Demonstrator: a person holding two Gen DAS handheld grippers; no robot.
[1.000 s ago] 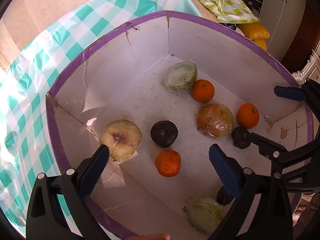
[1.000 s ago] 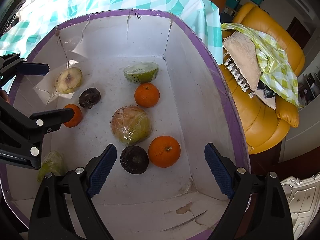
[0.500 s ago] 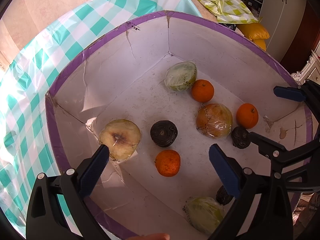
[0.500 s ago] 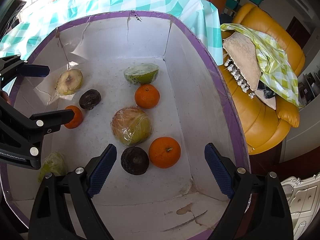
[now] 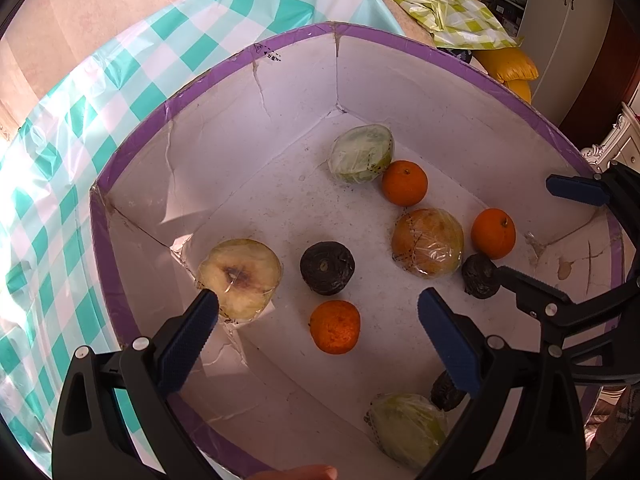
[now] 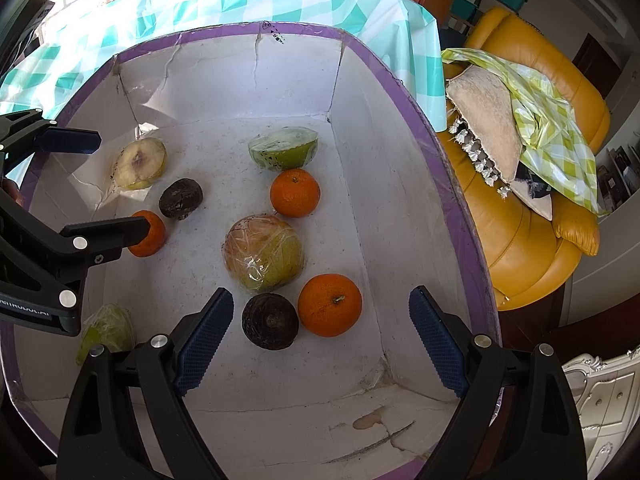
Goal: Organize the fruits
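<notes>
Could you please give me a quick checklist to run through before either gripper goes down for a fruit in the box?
1. Left gripper open and holding nothing: ok.
2. Right gripper open and holding nothing: ok.
3. Fruit in line with the right gripper: ok; a dark fruit and an orange lie side by side just ahead, so the pads could catch both.
4. Fruit in line with the left gripper: ok; another orange sits apart from its neighbours.
5. Sorting destination: cannot tell; only the white box shows.
6. Clearance between the two grippers: ok; apart now.
</notes>
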